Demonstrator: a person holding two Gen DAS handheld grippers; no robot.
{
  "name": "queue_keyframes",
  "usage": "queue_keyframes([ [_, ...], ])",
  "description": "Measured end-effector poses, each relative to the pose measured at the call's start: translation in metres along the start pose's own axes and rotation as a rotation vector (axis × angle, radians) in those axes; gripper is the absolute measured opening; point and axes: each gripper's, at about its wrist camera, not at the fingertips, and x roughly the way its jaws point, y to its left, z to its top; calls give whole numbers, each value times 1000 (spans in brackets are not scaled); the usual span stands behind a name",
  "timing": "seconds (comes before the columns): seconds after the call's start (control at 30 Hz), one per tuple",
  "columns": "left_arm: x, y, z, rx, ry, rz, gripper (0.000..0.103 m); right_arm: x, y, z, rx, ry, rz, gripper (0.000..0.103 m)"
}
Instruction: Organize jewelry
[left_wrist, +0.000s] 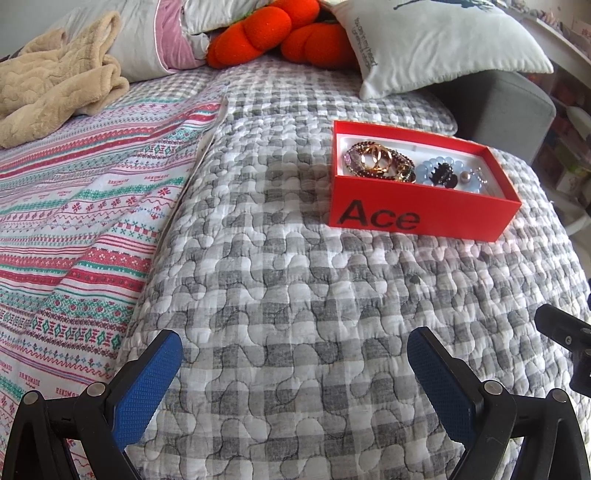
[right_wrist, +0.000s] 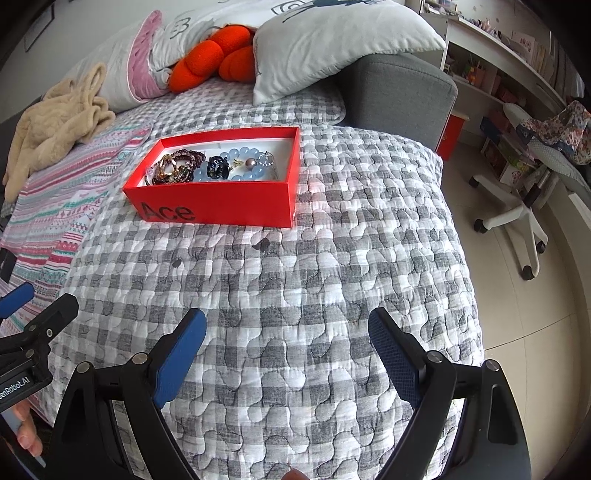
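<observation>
While both tongs hang spread and empty over the grey checked quilt (right_wrist: 295, 277), the red box (left_wrist: 417, 206) marked "Ace" sits right of centre in the left wrist view and upper left of centre in the right. Inside lie dark beaded bracelets with gold rings (right_wrist: 177, 166), a pale blue bead bracelet (right_wrist: 243, 155) and a black clip (right_wrist: 218, 166). Left tongs (left_wrist: 295, 365), right tongs (right_wrist: 284, 332).

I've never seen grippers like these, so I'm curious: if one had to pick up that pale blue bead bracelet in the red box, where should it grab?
Probably from above, on the far arc of the blue bead bracelet, where the beads lie bare. The red box walls block any sideways approach, and a dark clip sits over its near-left part. One finger inside the loop, one outside, pinching the strand.
</observation>
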Motion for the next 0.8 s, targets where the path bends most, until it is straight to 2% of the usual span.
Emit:
queue_keyframes([
  [0.8,6,-3,-2,8,9,25,100,-1,14,-5,-43,-5,-2,91],
])
